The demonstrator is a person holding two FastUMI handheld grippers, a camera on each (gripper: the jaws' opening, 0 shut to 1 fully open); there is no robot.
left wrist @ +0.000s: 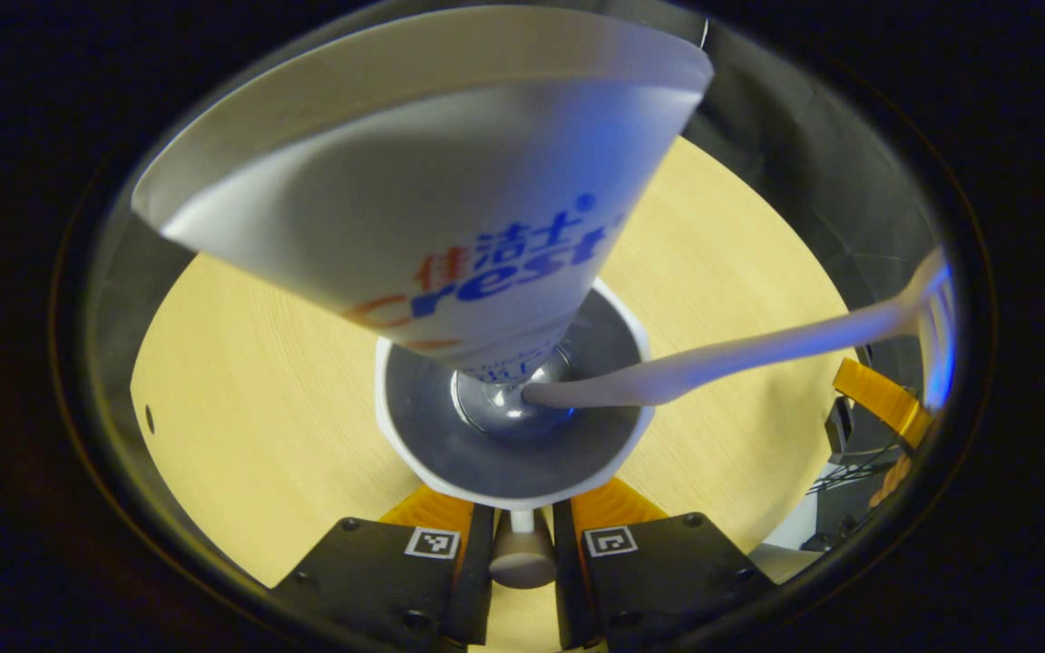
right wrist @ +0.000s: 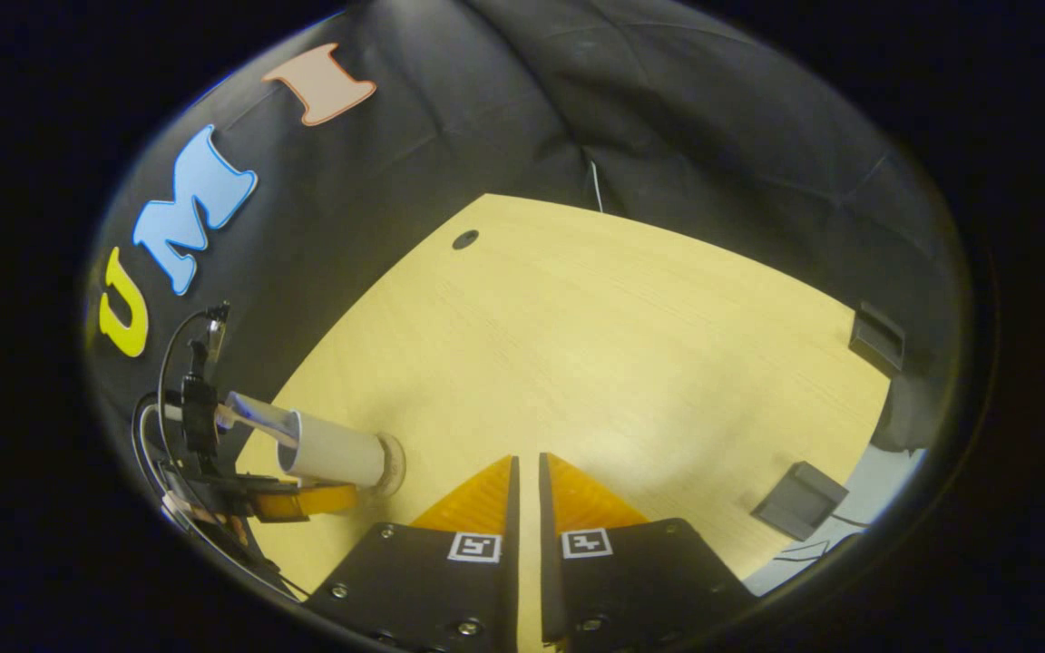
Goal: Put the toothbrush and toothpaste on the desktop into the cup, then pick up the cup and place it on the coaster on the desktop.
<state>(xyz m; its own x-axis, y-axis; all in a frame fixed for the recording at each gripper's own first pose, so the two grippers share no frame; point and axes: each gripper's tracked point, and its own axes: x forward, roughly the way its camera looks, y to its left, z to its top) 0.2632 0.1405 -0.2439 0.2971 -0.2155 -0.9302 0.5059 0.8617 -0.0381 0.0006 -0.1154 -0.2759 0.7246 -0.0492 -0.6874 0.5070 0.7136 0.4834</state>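
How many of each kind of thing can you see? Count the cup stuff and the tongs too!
Cup: 1
Toothbrush: 1
Toothpaste: 1
Tongs: 2, the left tongs and the right tongs
Total: 5

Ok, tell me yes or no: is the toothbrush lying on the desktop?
No. In the left gripper view the toothbrush stands in the cup beside the toothpaste, its handle leaning out over the rim.
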